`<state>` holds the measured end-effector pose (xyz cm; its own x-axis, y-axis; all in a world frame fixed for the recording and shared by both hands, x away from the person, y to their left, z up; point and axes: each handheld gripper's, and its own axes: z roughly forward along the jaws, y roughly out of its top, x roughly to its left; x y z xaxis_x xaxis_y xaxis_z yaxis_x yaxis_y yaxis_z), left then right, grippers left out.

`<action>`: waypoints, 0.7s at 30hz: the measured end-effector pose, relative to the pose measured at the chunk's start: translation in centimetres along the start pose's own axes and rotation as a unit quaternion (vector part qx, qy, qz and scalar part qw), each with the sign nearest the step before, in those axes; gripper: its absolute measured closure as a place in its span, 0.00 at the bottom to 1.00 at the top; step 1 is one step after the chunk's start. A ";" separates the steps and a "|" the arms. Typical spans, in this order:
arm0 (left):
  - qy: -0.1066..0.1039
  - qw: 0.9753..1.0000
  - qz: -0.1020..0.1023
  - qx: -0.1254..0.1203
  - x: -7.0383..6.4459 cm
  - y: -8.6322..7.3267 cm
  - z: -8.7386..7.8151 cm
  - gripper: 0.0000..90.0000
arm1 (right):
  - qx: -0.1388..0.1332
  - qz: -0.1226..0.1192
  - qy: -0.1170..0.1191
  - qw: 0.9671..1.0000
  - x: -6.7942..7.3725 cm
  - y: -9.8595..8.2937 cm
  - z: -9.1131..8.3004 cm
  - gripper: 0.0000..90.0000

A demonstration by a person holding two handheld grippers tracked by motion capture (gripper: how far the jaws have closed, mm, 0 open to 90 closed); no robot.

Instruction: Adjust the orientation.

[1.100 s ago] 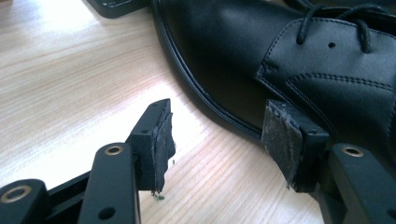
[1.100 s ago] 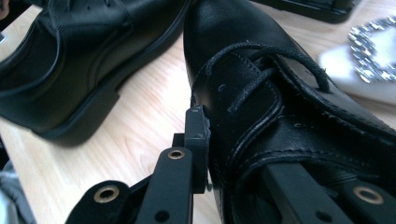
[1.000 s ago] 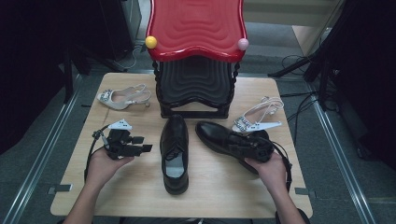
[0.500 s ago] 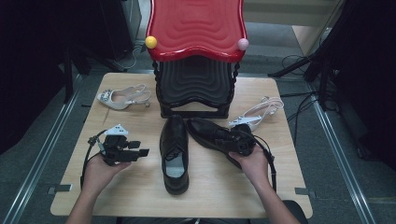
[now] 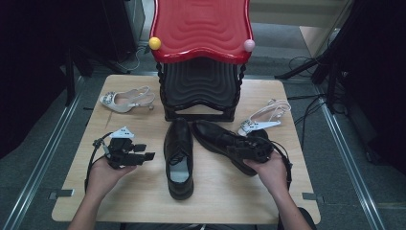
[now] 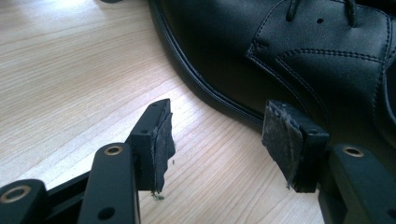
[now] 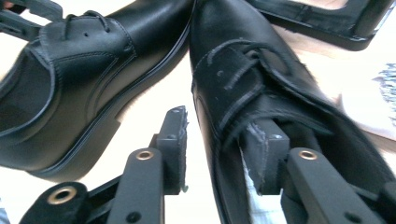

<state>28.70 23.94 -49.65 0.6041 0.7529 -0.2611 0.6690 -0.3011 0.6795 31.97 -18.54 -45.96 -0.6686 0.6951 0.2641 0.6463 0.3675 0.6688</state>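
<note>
Two black lace-up shoes lie on the wooden table. The left shoe points away from me. The right shoe lies at a slant, its toe close to the other shoe's toe. My right gripper stands astride that shoe's side wall. In the right gripper view one pad is inside the shoe, and the other pad is outside with a strip of table between it and the leather. My left gripper is open beside the left shoe, with bare wood between its fingers.
A red-topped black stacked rack stands at the back centre, with a yellow ball and a pink ball on its corners. A silver heeled sandal lies back left, a white strappy sandal back right. Cables trail on the floor at right.
The right shoe has slid left with my right gripper, and its toe has come close to the left shoe. My left gripper has barely shifted.
</note>
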 end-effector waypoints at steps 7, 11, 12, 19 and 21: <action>-0.004 1.000 0.003 0.001 0.1 0.4 0.4 0.48 | -0.028 -0.004 0.009 1.000 -1.1 -0.8 -2.6 0.91; -0.005 1.000 0.006 0.004 0.1 0.7 0.7 0.48 | -0.042 -0.006 -0.012 0.999 -1.8 -1.1 -3.9 0.98; -0.008 1.000 0.006 0.006 0.1 0.8 0.8 0.48 | -0.045 -0.008 -0.019 0.999 -1.9 -1.2 -4.1 0.99; -0.009 1.000 0.009 0.010 0.0 1.1 1.3 0.48 | -0.053 -0.007 -0.067 0.996 -3.8 -2.2 -4.8 1.00; -0.010 1.000 0.011 0.013 -0.1 1.2 1.4 0.48 | -0.048 -0.001 -0.076 0.996 -4.4 -2.5 -4.5 1.00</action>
<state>30.07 22.72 -49.77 0.6269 0.7345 -0.2600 0.6662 -0.3322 0.6677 31.62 -25.29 -45.62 -0.6019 0.7827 0.1583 0.6013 0.3139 0.7348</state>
